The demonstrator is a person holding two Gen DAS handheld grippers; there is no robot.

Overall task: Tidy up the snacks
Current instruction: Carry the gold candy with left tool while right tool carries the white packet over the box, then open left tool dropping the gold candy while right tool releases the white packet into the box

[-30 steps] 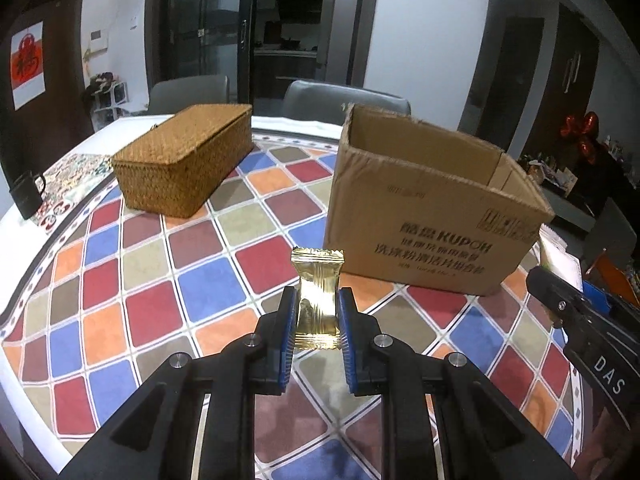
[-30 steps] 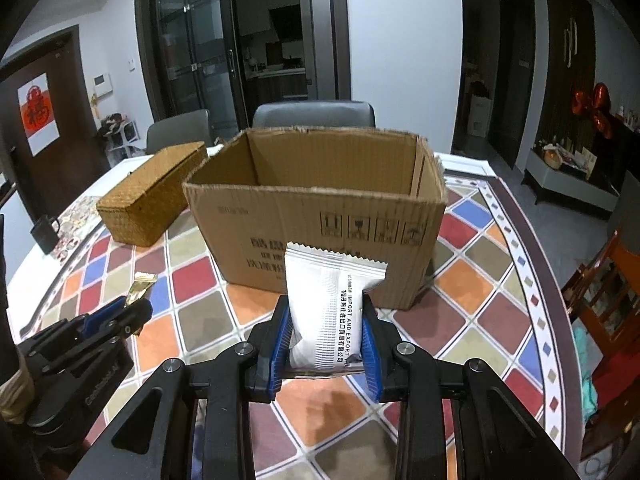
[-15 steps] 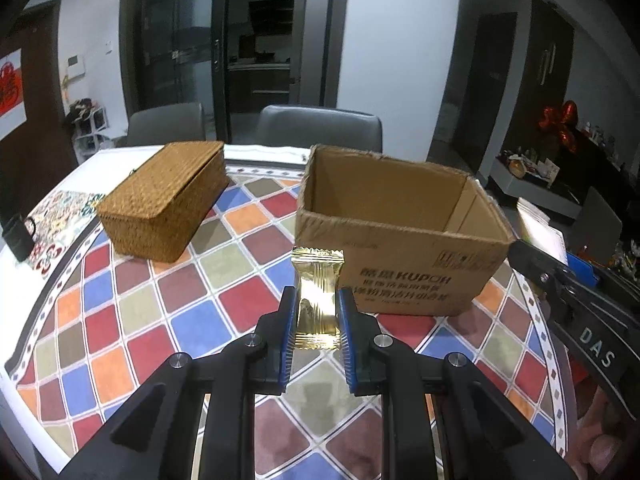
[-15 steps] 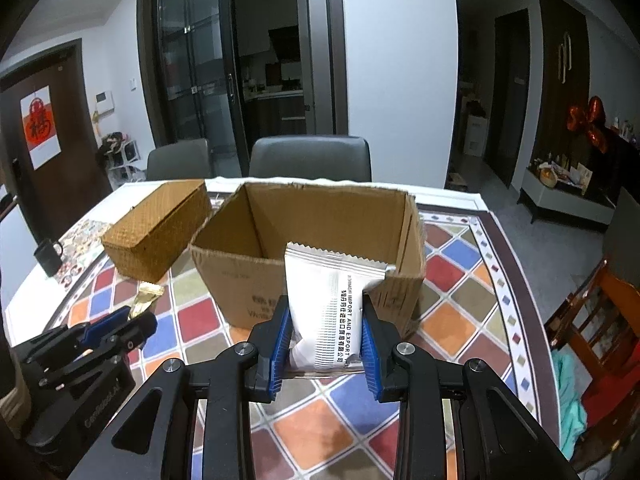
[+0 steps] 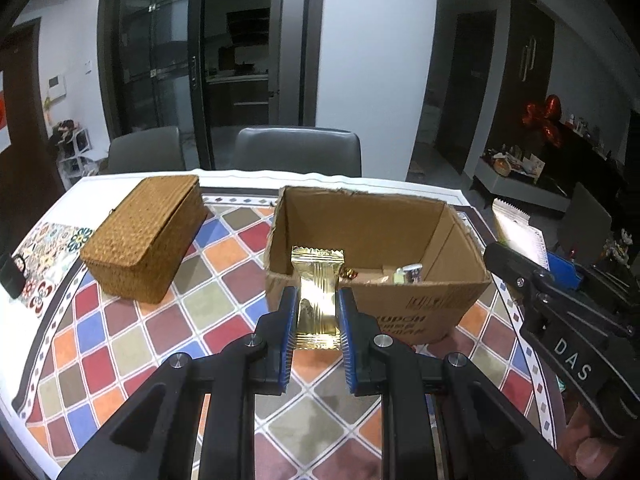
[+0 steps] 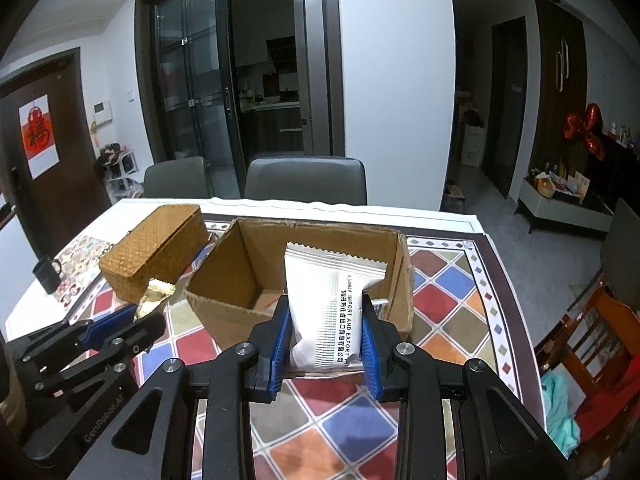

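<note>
An open cardboard box [image 5: 448, 304] [image 6: 224, 264] stands on the chequered table, with a few small snack packets [image 5: 408, 274] on its floor. My left gripper [image 5: 317, 312] is shut on a gold foil snack packet [image 5: 316, 292], held upright just before the box's near wall. My right gripper [image 6: 325, 332] is shut on a white snack packet [image 6: 328, 304] with black print, raised in front of the box's opening. In the right wrist view the left gripper [image 6: 120, 328] shows at lower left with the gold packet [image 6: 154, 294]. The right gripper's body [image 5: 560, 320] shows at the right of the left wrist view.
A lidded wicker basket [image 5: 144, 236] [image 6: 156, 248] sits left of the box. A black mug [image 6: 47, 274] stands near the table's left edge. Two grey chairs [image 6: 306, 180] stand behind the table. A wooden chair [image 6: 592, 340] with cloth is at the right.
Both grippers have risen with their packets, so the box now appears lower and its inside, with the small packets, has come into sight. Neither grip has altered.
</note>
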